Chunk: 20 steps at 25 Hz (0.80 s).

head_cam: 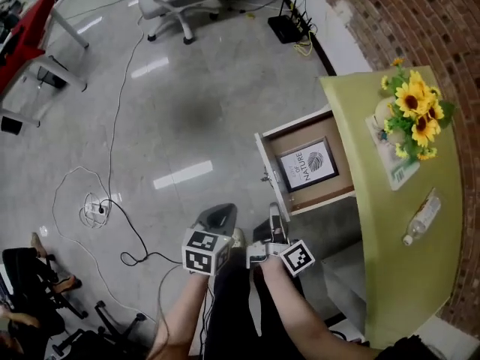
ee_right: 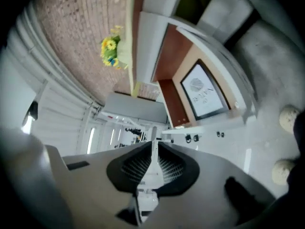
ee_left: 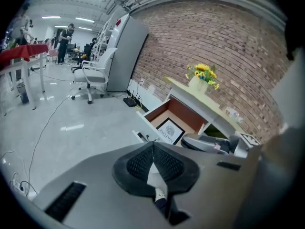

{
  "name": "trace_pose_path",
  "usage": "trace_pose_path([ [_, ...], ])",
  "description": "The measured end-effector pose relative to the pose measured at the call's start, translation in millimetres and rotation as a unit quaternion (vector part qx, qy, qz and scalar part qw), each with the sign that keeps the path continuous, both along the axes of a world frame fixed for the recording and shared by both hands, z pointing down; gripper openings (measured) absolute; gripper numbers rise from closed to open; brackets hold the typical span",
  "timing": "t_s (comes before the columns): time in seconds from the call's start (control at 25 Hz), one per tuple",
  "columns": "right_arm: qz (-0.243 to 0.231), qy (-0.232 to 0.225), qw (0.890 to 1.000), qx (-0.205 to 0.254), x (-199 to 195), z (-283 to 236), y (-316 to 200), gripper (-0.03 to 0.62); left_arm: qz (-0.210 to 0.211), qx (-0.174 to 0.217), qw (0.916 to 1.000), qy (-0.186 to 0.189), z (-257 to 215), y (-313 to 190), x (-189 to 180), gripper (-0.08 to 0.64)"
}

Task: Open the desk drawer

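Wooden drawer (head_cam: 271,175), seemingly framed print (head_cam: 307,164) inside

The drawer (head_cam: 341,145) runs in under the green desk top (head_cam: 409,276), so its back end is hidden. Small print on the framed picture (head_cam: 307,163) inside is too fine to read.

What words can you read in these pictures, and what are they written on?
"OF NATURE": on the framed picture lying in the open drawer; the small word above it is too blurred to read.
Booklet under the sunflowers: there is print, but it is too small to read.
Bottle on the desk: any label is too small to read.
Marker cube: only black-and-white squares, no words.
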State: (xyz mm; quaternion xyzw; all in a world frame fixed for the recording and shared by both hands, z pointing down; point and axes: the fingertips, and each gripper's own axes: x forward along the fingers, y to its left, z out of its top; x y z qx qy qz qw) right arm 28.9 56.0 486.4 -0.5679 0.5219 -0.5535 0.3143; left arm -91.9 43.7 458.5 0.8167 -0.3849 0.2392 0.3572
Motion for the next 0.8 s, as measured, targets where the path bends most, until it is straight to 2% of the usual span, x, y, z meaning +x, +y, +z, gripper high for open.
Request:
trace_pose_path([
  [0.12, -0.063, 0.059, 0.995, 0.041, 8.6, -55.2, -14.8, 0.034, 0.008, 0.01, 0.9999, 0.003, -37.3, -1.0, 10.9, 0.009],
  [0.36, -0.131, 0.145, 0.976, 0.098, 37.3, -137.8, -26.8, 0.034, 0.019, 0.046, 0.9985, 0.021, -107.1, -0.8, 34.0, 0.009],
  [0.44, -0.167, 0.196, 0.96, 0.108, 40.5, -162.2, -23.7, 0.034, 0.022, 0.055, 0.9978, 0.029, -128.7, 5.1, 39.9, 0.009],
  [0.56, -0.212, 0.289, 0.923, 0.137, 43.9, -204.0, -27.6, 0.034, 0.027, 0.075, 0.9961, 0.039, -159.3, 4.6, 51.0, 0.009],
  [0.64, -0.226, 0.324, 0.904, 0.162, 43.8, -230.2, -31.1, 0.034, 0.03, 0.091, 0.9944, 0.045, -178.7, 1.7, 58.6, 0.009],
  [0.8, -0.239, 0.374, 0.877, 0.186, 41.2, -271.4, -21.4, 0.034, 0.035, 0.125, 0.9895, 0.064, -217.8, 1.3, 75.1, 0.009],
])
